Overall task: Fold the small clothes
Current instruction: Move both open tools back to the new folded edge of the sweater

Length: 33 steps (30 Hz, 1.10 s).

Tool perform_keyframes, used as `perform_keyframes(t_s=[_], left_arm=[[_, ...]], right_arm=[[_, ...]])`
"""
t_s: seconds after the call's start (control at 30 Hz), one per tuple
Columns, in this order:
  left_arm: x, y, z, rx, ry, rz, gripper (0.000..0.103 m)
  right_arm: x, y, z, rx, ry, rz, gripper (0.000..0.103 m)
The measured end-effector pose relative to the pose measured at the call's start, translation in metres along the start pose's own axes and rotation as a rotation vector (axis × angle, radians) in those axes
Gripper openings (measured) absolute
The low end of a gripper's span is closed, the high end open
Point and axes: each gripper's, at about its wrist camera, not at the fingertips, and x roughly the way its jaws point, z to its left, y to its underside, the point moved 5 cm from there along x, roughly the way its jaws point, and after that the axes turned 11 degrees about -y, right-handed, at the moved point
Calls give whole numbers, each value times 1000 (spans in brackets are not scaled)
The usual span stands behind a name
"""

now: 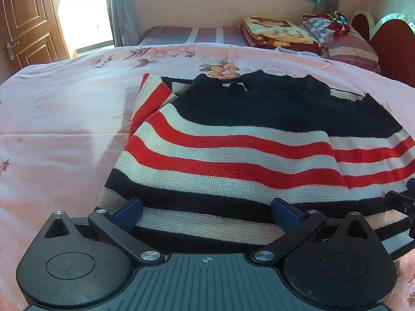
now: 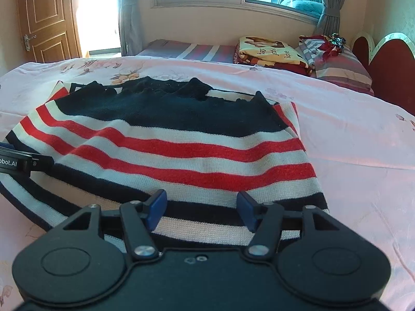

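A knitted sweater with black, white and red stripes (image 1: pixel 233 145) lies on the pink floral bedspread (image 1: pixel 57 108), its sides folded inward over the middle. It also shows in the right wrist view (image 2: pixel 168 142). My left gripper (image 1: pixel 207 213) is open, its blue pads straddling the near hem on the sweater's left part. My right gripper (image 2: pixel 201 211) is open, its pads over the near hem on the right part. Each gripper shows at the edge of the other's view: the right one (image 1: pixel 407 202) and the left one (image 2: pixel 23 163).
Folded blankets (image 1: pixel 280 33) and a striped pillow (image 1: pixel 347 44) lie at the far right by a red headboard (image 1: pixel 389 44). A striped mattress edge (image 1: pixel 192 35) lies under the window. A wooden door (image 1: pixel 26 18) stands far left.
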Motion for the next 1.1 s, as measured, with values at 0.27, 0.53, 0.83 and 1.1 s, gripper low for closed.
perform_keyframes(t_s=[0.27,0.53,0.83,1.1], left_arm=[[-1,3,2,3,18,-25,103],[-4,3,4,-3,24,-29,103],[-7,-1,10,-13,55,17,103],[-28,4,34,-108,97,16,103]], right_arm=[[3,-2,1,6,15,13,62],[1,6,-1,58,30,-52,67],[-15,-8,15,5,3,-76,91],[-15,-30,33,-14,-30,-115,90]])
